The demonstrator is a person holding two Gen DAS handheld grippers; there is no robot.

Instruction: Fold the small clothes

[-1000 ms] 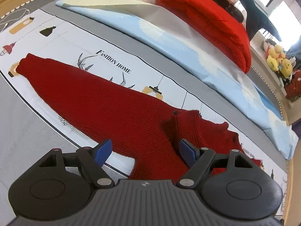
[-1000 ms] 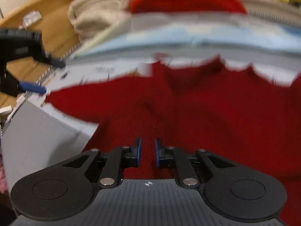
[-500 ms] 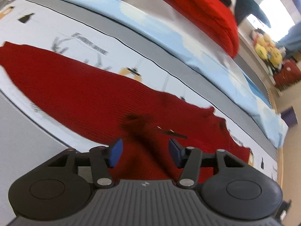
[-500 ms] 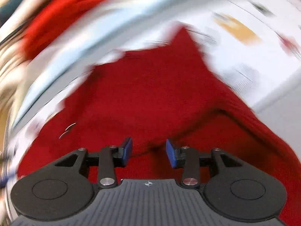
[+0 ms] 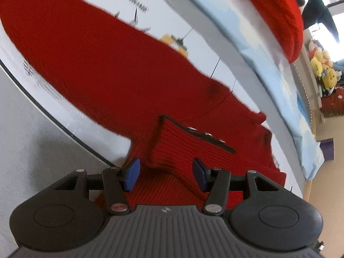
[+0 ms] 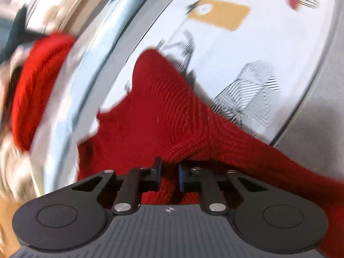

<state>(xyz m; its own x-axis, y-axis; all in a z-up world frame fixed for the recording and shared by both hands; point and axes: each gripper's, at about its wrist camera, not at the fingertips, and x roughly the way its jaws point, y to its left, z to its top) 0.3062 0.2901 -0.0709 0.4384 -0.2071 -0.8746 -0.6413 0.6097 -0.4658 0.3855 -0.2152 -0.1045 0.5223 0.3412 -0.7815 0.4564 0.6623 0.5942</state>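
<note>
- The red knit sweater [image 5: 103, 64] is lying spread on the printed sheet [image 5: 204, 49], one sleeve stretching away toward the far left in the left wrist view.
- The left gripper [image 5: 165, 172] is hovering low over the sweater's body with its blue pads [image 5: 131, 173] standing well apart — a raised fold of knit with a dark, studded edge [image 5: 206, 134] is sitting just ahead of the gap.
- The right gripper [image 6: 168, 177] is pinching a bunched ridge of the sweater [image 6: 172, 116], its pads drawn close together with red knit filling the narrow gap between them.
- In the right wrist view, the other sleeve is running forward onto the sheet [image 6: 268, 49], beside a striped print.
- A folded brighter red garment [image 5: 277, 10] is resting on the pale blue bedding [image 5: 268, 64] beyond the sheet.
- Yellow plush toys [image 5: 322, 68] are sitting at the far right — small and blurred.
</note>
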